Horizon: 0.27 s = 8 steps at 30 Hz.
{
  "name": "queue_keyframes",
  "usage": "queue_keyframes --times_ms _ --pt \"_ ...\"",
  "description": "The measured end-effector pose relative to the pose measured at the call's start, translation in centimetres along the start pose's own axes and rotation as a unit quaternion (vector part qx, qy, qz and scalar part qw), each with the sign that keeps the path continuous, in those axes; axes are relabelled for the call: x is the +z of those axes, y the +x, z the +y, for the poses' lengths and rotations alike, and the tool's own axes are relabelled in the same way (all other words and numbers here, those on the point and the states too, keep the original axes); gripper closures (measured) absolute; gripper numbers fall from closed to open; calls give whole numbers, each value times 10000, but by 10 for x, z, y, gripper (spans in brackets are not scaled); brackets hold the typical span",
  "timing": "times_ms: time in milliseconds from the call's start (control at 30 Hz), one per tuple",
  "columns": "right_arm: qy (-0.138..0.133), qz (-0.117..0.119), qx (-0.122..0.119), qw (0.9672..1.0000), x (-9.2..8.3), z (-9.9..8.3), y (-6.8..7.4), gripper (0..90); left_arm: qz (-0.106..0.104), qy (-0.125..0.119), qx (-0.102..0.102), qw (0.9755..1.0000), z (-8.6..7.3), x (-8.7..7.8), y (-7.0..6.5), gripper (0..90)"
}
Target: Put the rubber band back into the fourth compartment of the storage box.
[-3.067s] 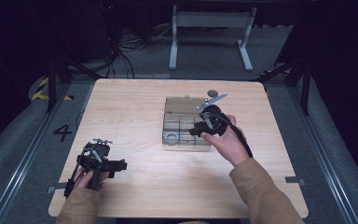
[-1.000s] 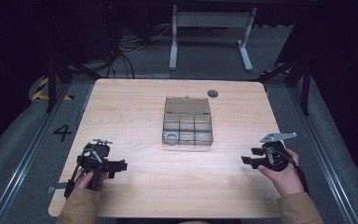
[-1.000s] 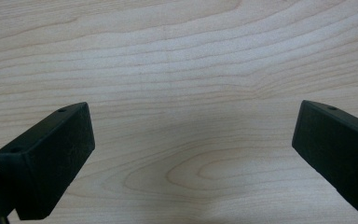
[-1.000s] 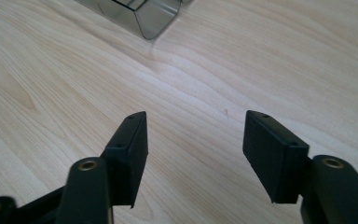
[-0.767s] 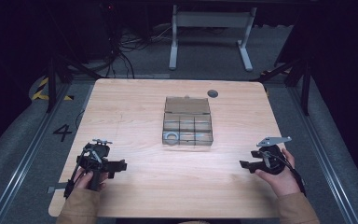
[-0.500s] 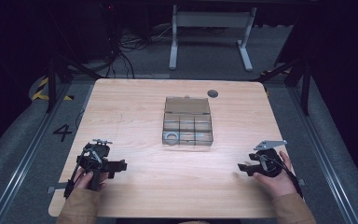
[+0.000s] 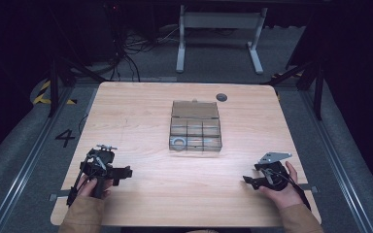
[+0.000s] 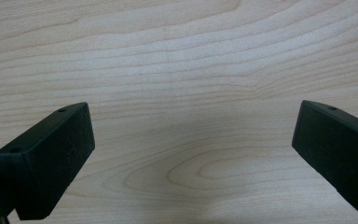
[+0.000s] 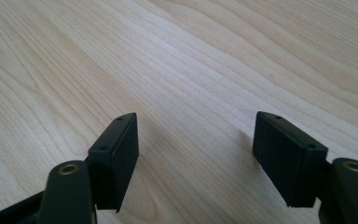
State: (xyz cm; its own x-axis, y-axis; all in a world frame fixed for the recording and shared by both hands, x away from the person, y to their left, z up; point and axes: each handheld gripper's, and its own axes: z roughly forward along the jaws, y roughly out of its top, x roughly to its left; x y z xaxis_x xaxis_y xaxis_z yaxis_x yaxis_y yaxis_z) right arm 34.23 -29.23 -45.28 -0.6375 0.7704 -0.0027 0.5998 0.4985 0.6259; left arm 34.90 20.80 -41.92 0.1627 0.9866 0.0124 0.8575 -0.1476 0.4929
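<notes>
Moved: right gripper – earlier it was over the box, now it sits low at the near right part of the table, well apart from the box; its jaws have just been opening, with nothing between them.
Unmoved: left gripper – same spot as before, near the table's front left corner, well apart from the box.
Table: light wood with rounded corners; it carries the box and both grippers.
Box: clear plastic, split into small compartments, at the middle of the table, between the two grippers and farther from the person than either.
Right gripper fingers: spread wide over bare wood in the right gripper view, holding nothing.
Left gripper fingers: spread wide over bare wood in the left gripper view, holding nothing.
Ring: grey, lying in the front left compartment of the box.
Dark disc: flat on the table, just behind the box toward its right rear corner.
</notes>
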Motion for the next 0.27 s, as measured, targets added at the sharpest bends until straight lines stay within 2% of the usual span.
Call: queue_keyframes --times_ms 267 --pt "-42 -19 -86 10000 1 -2 6 307 -7 -9 -8 10000 0 0 0 0"
